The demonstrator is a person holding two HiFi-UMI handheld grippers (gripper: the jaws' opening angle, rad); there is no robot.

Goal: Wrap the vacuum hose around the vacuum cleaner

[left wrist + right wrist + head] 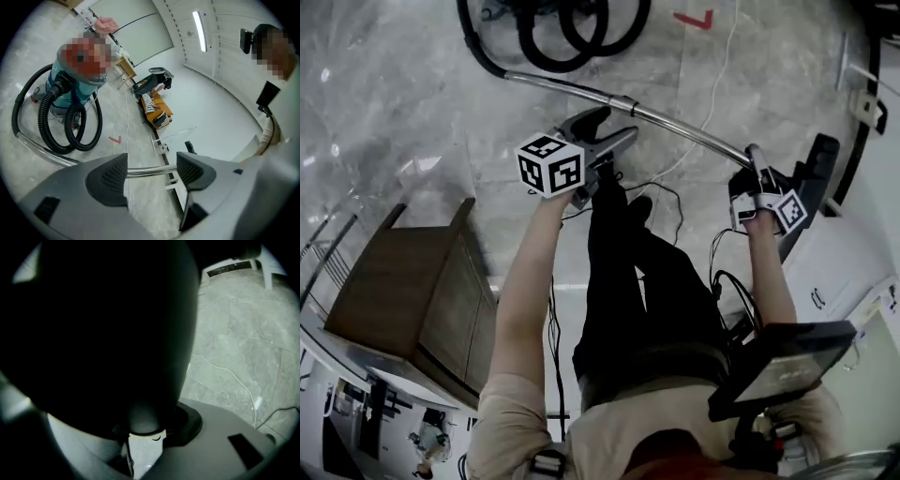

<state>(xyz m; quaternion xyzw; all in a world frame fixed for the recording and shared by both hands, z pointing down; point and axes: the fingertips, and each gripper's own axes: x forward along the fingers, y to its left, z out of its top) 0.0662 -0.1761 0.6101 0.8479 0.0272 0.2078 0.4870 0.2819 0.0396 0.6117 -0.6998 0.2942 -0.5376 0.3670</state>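
Observation:
The teal vacuum cleaner (70,89) stands on the floor with its black hose (56,126) looped in front of it; the hose loops (553,42) also show at the top of the head view. A chrome wand (675,127) runs from the hose to the black floor nozzle (816,169). My left gripper (605,131) is open, and the wand (150,171) lies across just beyond its fingertips (110,180). My right gripper (757,178) is shut on the wand's nozzle end. That dark part (140,413) fills most of the right gripper view.
A wooden cabinet (403,291) stands at my left. A white cord (712,84) and a red floor mark (694,19) lie beyond the wand. White furniture (844,272) is at my right. An orange and black object (154,110) lies by the wall.

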